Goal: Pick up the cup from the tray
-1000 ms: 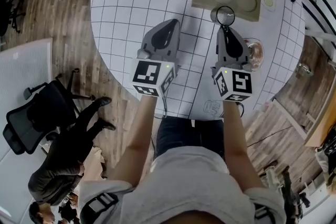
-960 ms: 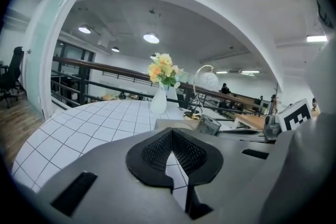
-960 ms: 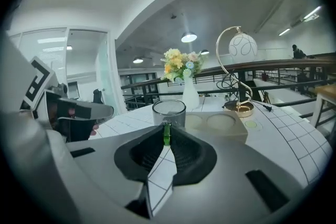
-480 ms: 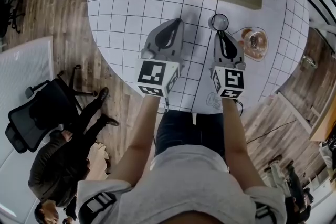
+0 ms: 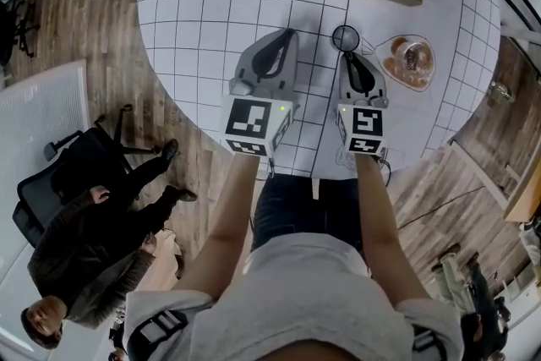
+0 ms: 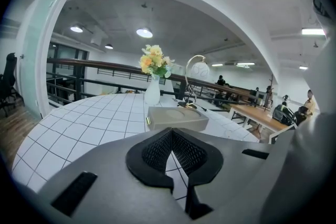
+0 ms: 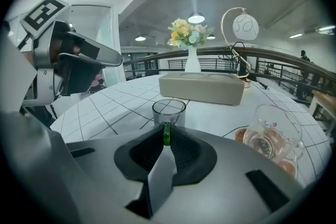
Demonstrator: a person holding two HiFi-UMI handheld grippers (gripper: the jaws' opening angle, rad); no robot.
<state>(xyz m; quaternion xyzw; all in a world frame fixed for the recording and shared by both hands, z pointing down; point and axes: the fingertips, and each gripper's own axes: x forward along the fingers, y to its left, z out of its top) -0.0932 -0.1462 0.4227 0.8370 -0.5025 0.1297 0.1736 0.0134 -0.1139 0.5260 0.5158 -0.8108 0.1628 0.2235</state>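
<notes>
Cup (image 7: 168,110) of clear glass is apart from the tray (image 7: 202,89), its green handle (image 7: 166,131) pinched in our right gripper (image 7: 166,139). Our left gripper (image 6: 172,132) is closed, nothing between its jaws.

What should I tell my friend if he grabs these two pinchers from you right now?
The left gripper is shut and empty, over the white table.
The right gripper is shut on the green handle of the small glass cup.
The cup is upright, off the beige tray and low over the table; whether it touches, I cannot tell.
Done: cup taken from tray.
Left: probably set it down and let go.
</notes>
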